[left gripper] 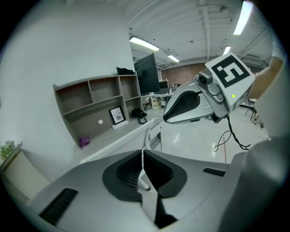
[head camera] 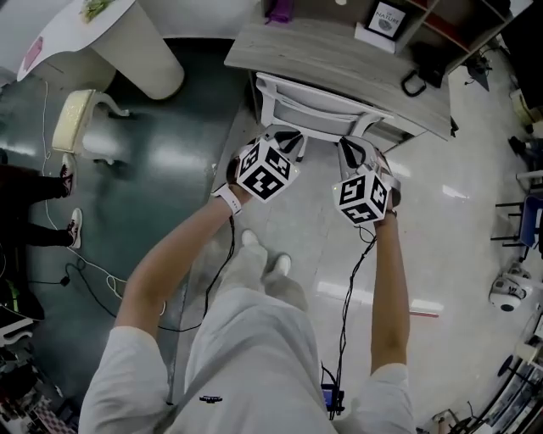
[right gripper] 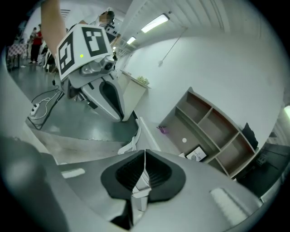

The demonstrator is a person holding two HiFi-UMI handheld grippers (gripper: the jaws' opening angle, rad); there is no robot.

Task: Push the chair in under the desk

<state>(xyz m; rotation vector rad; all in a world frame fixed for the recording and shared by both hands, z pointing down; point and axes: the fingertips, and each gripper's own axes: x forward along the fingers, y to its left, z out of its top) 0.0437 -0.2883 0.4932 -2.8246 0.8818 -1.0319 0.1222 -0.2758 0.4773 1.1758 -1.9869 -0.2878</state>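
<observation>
The white chair [head camera: 312, 115] stands tucked under the grey wooden desk [head camera: 339, 59], with only its backrest showing at the desk's near edge. My left gripper [head camera: 286, 137] is shut and empty just behind the backrest's left end. My right gripper [head camera: 354, 149] is shut and empty behind its right end. In the left gripper view the shut jaws [left gripper: 144, 156] point at the chair's back [left gripper: 147, 135] and desk [left gripper: 113, 139], a short way ahead; the right gripper [left gripper: 168, 117] hangs beside. In the right gripper view the shut jaws [right gripper: 144, 165] face the chair's edge [right gripper: 130, 143].
On the desk stand a shelf unit [left gripper: 97, 99], a framed picture [head camera: 386, 19], a purple item [head camera: 280, 10] and a black object [head camera: 416, 80]. A white round table [head camera: 110, 34] and cream seat [head camera: 76, 119] are at left. Cables [head camera: 85, 271] trail across the floor.
</observation>
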